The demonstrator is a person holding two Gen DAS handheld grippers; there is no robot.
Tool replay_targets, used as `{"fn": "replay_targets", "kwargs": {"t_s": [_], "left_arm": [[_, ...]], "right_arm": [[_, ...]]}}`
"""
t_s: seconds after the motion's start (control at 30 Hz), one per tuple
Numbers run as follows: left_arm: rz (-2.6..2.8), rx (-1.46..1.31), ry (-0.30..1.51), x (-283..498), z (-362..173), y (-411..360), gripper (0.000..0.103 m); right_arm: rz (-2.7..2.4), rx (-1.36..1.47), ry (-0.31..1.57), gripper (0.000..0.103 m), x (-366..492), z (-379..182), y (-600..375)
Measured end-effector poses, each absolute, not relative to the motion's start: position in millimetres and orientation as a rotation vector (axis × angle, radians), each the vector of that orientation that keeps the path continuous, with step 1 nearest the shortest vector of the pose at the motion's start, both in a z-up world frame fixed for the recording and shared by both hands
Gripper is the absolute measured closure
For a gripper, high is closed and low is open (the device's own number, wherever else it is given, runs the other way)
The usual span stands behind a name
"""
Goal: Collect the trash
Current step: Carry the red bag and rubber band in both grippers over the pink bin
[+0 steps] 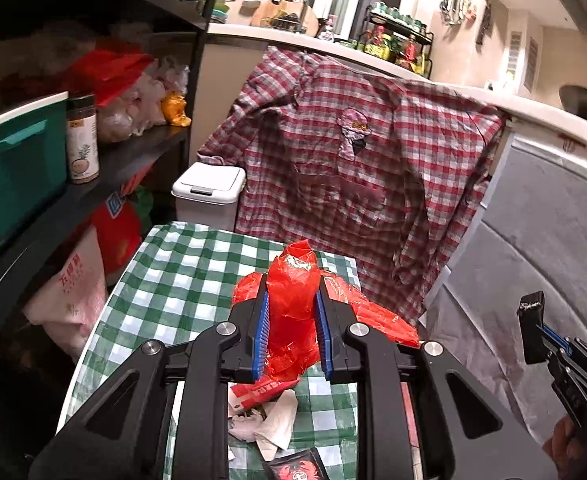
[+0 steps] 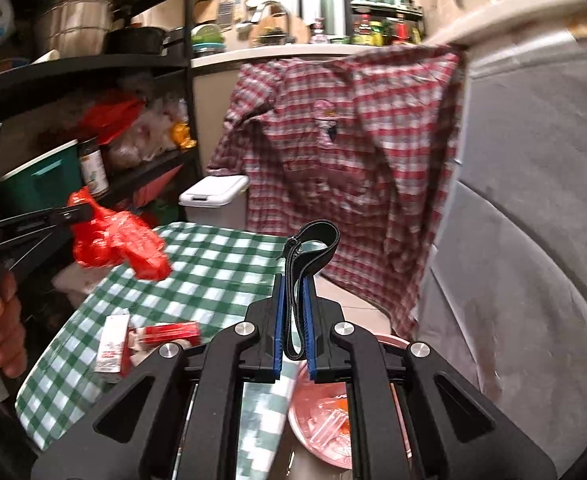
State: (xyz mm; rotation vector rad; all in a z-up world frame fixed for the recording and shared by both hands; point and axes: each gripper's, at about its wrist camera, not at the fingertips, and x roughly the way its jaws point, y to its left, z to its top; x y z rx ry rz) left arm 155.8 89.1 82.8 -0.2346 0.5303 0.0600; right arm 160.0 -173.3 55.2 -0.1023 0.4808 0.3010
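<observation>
My left gripper (image 1: 292,300) is shut on a crumpled red plastic bag (image 1: 293,312) and holds it above the green-checked table (image 1: 181,280). The bag (image 2: 117,236) also shows in the right wrist view, hanging from the left gripper (image 2: 81,212). My right gripper (image 2: 293,280) is shut on a black zippered strap (image 2: 301,272) that loops above the fingers; it also appears at the right edge of the left wrist view (image 1: 531,328). Loose trash lies on the table: a red carton (image 2: 169,332), a white and red wrapper (image 2: 111,344), crumpled tissue (image 1: 269,420).
A white lidded bin (image 1: 209,192) stands beyond the table. A plaid shirt (image 1: 353,168) hangs from the counter. Black shelves (image 1: 93,184) with a teal box (image 1: 17,168) and a jar are at left. A pink bin (image 2: 321,416) with trash sits below my right gripper. Grey covering (image 2: 513,240) at right.
</observation>
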Motion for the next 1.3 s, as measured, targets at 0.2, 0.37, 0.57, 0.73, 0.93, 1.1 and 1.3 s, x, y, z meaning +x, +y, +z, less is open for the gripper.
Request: {"fn": "replay_targets", "kwargs": {"t_s": [0.2,0.37,0.57,0.73,0.93,1.1,1.3], "left_arm": [[0.04,-0.193,0.547,162,70,66,0.083],[0.013,-0.175,0.573,170,56,55,0.083],[-0.009,-0.178,0.584,177,50,47,0.083],[-0.022,-0.164,0.593,183,45,36,0.083],[-0.038,-0.148,0.601,189,40,24,0.083],[-0.047,-0.135,0.612,194,35,14,0.083],[-0.065,-0.127,0.621,198,29,6,0.083]], "right_arm": [[0.229,-0.037,0.53,0.094,170,30,-204],[0.187,0.01,0.57,0.094,173,19,-222],[0.159,-0.03,0.567,0.094,170,15,-227],[0.14,-0.025,0.566,0.094,168,14,-239],[0.128,-0.032,0.563,0.094,166,13,-248],[0.125,-0.03,0.563,0.094,165,12,-253],[0.125,-0.032,0.568,0.094,167,10,-256]]}}
